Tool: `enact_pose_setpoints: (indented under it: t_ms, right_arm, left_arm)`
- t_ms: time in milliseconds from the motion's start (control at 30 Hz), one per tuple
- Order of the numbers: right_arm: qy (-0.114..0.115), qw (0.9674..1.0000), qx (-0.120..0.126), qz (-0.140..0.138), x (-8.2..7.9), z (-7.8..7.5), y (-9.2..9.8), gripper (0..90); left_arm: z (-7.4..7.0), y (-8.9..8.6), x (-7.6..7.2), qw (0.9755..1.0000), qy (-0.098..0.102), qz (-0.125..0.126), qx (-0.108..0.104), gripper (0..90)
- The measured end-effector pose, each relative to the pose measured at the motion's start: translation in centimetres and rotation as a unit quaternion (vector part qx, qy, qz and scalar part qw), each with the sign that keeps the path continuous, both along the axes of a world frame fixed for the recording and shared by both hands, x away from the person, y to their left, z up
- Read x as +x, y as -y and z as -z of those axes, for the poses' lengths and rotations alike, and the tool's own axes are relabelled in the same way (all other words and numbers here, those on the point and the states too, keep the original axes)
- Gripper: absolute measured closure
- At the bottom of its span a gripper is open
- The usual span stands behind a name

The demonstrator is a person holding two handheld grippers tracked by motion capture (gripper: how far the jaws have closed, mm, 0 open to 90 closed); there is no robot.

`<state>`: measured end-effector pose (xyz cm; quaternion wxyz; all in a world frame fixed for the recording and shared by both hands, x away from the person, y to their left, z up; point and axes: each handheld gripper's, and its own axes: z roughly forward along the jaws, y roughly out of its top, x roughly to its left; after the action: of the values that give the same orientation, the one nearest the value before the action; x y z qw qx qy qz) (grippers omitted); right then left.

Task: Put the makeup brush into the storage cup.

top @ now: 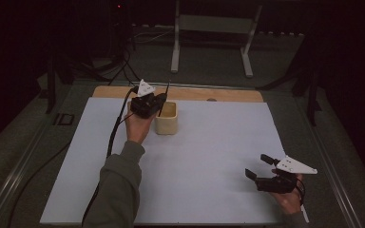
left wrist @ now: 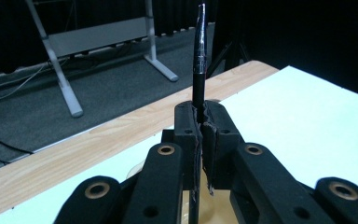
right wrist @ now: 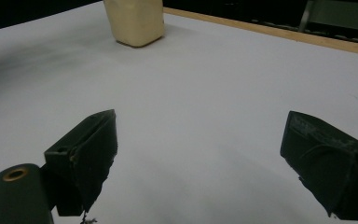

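Between left gripper [left wrist: 201,126] pads: upright pen [left wrist: 200,51].

The left gripper [left wrist: 200,128] clamps its black jaws on a slim black pen [left wrist: 199,51] pointing to twelve o'clock, above the pale wooden table edge [left wrist: 74,154].

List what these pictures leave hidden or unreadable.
- Pen: its lower end, left gripper view, hidden behind the closed fingers.
- Cream cup: its inside, high view, partly covered by the left gripper; its top, right gripper view, cut by the edge.
- Room beyond the table: too dark.
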<state>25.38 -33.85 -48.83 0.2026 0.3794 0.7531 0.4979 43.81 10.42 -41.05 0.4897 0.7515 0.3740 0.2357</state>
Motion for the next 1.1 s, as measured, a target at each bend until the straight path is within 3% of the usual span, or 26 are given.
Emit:
enact_pose_setpoints:
  t_ms: [467,633,667,700,767,833,1100]
  right_arm:
    - [-0.001,1.0000,-0.001,0.001,0.0,0.0,0.0,10.8]
    - [0.000,1.0000,-0.001,0.002,0.0,0.0,0.0,10.8]
    - [-0.001,1.0000,0.000,0.002,0.0,0.0,0.0,10.8]
    - [0.000,1.0000,0.000,0.002,0.0,0.0,0.0,10.8]
    - [-0.001,1.0000,0.000,0.002,0.0,0.0,0.0,10.8]
    - [-0.001,1.0000,-0.001,0.002,0.0,0.0,0.0,10.8]
    - [-0.002,1.0000,-0.002,0.001,0.0,0.0,0.0,10.8]
  left_arm:
    - [0.2,-0.1,-0.1,0.9999,-0.009,0.006,0.011,85.5]
    - [0.4,-0.1,-0.1,0.9996,-0.022,0.012,0.011,84.8]
    - [0.4,-0.3,-0.1,0.9994,-0.028,0.020,0.001,77.6]
    - [0.5,-0.5,0.0,0.9988,-0.036,0.029,-0.015,62.9]
    - [0.6,-0.5,0.2,0.9984,-0.051,0.022,-0.010,34.1]
    - [0.5,-0.6,0.2,0.9985,-0.054,0.004,-0.002,19.0]
    - [0.2,-1.3,0.0,0.9988,-0.045,-0.020,0.003,12.0]
